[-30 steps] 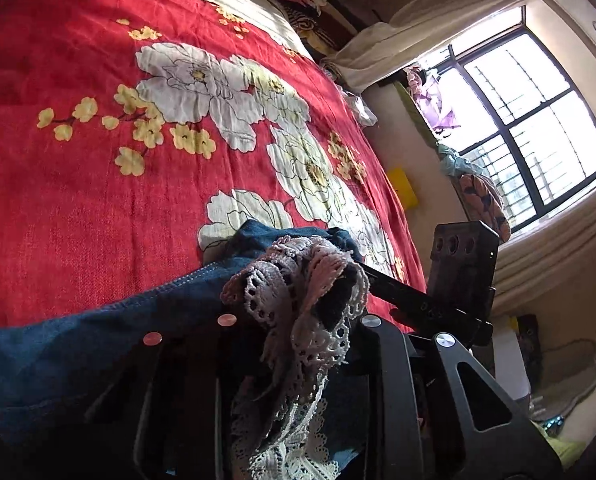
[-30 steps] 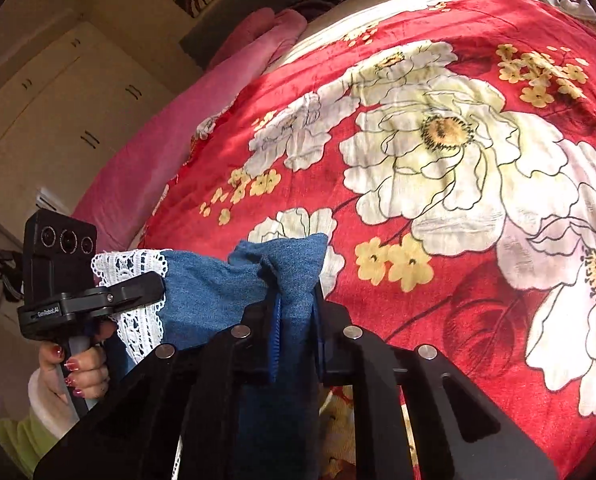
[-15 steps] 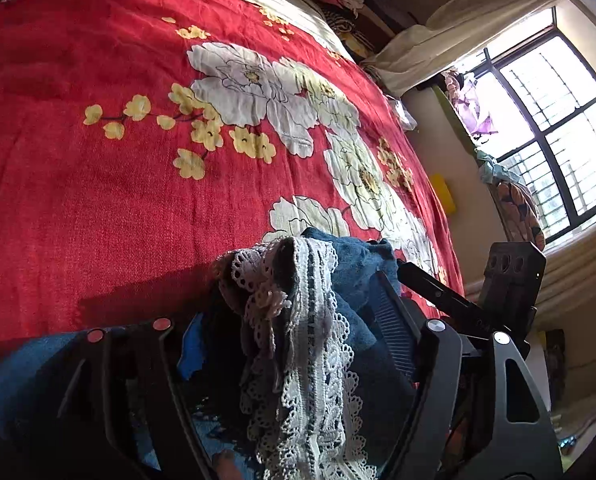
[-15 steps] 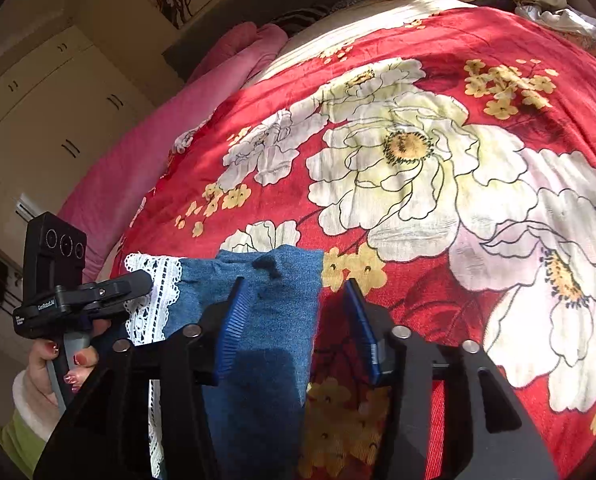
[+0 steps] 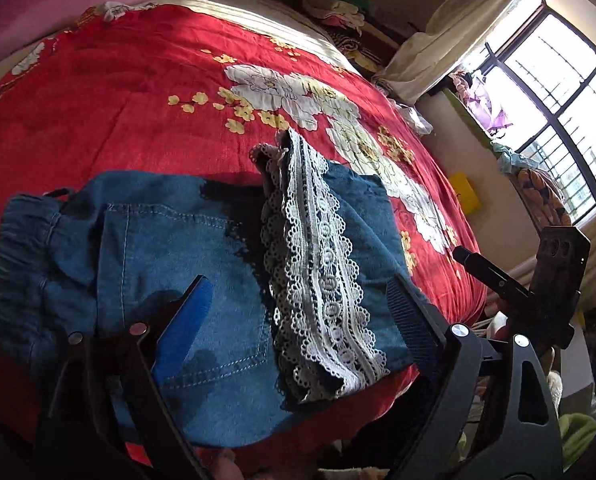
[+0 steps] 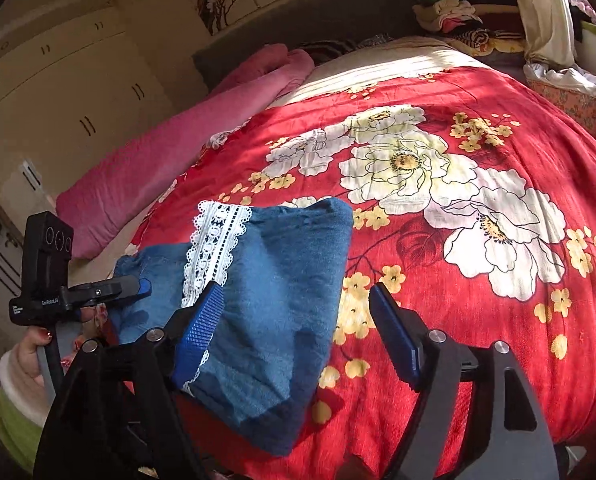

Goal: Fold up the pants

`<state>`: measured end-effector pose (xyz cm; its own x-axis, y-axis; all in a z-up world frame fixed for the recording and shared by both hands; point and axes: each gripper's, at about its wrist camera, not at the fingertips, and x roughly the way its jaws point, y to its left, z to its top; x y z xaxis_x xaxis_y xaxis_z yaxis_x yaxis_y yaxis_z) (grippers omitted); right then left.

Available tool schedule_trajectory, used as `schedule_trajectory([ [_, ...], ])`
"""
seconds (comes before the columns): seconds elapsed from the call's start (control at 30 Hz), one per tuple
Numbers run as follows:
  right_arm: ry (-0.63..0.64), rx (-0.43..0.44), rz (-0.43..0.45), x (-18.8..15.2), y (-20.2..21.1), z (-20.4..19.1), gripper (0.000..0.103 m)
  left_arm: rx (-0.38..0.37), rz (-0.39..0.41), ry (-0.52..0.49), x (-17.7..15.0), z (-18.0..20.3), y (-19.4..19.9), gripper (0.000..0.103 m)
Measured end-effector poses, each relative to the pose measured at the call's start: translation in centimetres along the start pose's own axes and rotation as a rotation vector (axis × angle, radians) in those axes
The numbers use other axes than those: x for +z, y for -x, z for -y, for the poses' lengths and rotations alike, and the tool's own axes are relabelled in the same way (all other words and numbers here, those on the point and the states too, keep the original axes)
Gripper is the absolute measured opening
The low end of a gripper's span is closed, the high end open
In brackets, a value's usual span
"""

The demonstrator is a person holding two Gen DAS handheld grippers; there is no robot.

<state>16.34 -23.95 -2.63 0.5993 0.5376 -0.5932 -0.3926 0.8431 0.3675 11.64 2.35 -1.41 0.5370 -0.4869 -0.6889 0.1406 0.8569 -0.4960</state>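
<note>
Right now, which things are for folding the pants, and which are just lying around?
For the job:
- pants, folded on the bed, lace hem on top
- left hand-held gripper, open, nothing held
- right hand-held gripper, open, nothing held

Just lying about:
- pink blanket
- clothes pile
- yellow box
- red bedspread, only the surface

Left gripper (image 5: 298, 304) and right gripper (image 6: 298, 304) had just been opening; jaws stood wide, gripping nothing.

Matt denim pants (image 5: 186, 264), openwork lace trim (image 5: 318, 280), soft woven bedspread (image 5: 110, 112)
</note>
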Motion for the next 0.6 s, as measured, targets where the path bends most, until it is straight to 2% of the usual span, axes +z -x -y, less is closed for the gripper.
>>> schedule_trajectory([
  [0.1, 0.024, -0.017, -0.010, -0.9, 0.4, -0.8, 0.078, -0.004, -0.008, 0.012, -1.6, 0.2, 0.4, 0.082],
  [0.23, -0.010, -0.023, -0.039, -2.4, 0.4, -0.4, 0.079, -0.019, -0.041, 0.021, -3.1, 0.7, -0.1, 0.082],
  [0.37, -0.027, -0.025, -0.052, -3.6, 0.6, -0.2, 0.079, -0.064, -0.093, 0.032, -4.3, 1.6, -1.1, 0.081],
  [0.47, -0.016, -0.013, -0.062, -4.1, 0.6, -0.5, 0.079, -0.039, -0.120, 0.029, -4.8, 2.1, -1.9, 0.076],
  [0.6, -0.020, 0.000, -0.085, -4.4, 0.0, -0.3, 0.079, -0.012, -0.143, 0.084, -5.1, 1.4, -3.2, 0.073],
])
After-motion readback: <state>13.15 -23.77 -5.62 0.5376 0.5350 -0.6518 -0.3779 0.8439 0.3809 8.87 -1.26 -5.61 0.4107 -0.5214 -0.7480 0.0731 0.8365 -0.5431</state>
